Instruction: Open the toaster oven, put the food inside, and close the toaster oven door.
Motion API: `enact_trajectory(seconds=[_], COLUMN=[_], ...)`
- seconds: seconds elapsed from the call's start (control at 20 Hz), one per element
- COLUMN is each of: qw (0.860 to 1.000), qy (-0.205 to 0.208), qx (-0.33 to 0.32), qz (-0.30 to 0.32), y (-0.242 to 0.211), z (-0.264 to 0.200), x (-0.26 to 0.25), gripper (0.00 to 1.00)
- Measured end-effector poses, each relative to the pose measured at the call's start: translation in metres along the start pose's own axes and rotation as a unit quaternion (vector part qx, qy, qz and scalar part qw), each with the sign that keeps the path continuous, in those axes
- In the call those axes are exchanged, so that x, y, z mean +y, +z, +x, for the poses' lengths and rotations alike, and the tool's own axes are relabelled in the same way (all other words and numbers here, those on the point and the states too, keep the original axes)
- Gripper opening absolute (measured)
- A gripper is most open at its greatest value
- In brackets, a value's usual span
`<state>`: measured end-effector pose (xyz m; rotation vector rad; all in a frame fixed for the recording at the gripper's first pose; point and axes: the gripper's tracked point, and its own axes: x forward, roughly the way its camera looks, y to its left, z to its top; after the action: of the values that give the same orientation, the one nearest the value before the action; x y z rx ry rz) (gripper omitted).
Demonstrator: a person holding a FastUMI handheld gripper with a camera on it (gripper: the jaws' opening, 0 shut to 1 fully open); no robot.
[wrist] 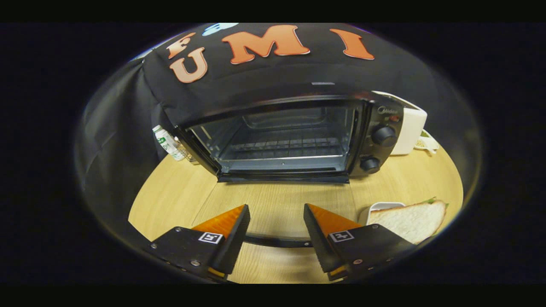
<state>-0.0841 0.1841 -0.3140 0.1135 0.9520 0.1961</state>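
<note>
One step of three looks done: the toaster oven (290,136) near the counter's (179,196) far edge stands open, its door (277,204) folded down flat toward the tool (276,221). The tool's fingers are spread apart and hold nothing, just above the door's handle (277,242). Still to do: the sandwich (411,219), on its white dish (377,207) toward the counter's right edge, must go in and the door be closed

We are holding the gripper (276,217) with fingers spread and empty above the toaster oven's (294,136) dropped door handle (277,242), a sandwich (411,221) lying to their right.
</note>
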Motion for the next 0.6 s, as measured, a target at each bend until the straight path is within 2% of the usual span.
enact_trajectory(seconds=[0.05, 0.25, 0.6], qw=[1.000, 1.000, 0.997], qy=[0.002, 0.003, -0.050], qx=[-0.007, -0.028, -0.052], qz=[-0.004, -0.010, 0.008], y=[0.005, 0.024, 0.041], z=[-0.008, -0.037, -0.080], x=[-0.002, -0.022, -0.107], gripper=[0.81, 0.92, 0.97])
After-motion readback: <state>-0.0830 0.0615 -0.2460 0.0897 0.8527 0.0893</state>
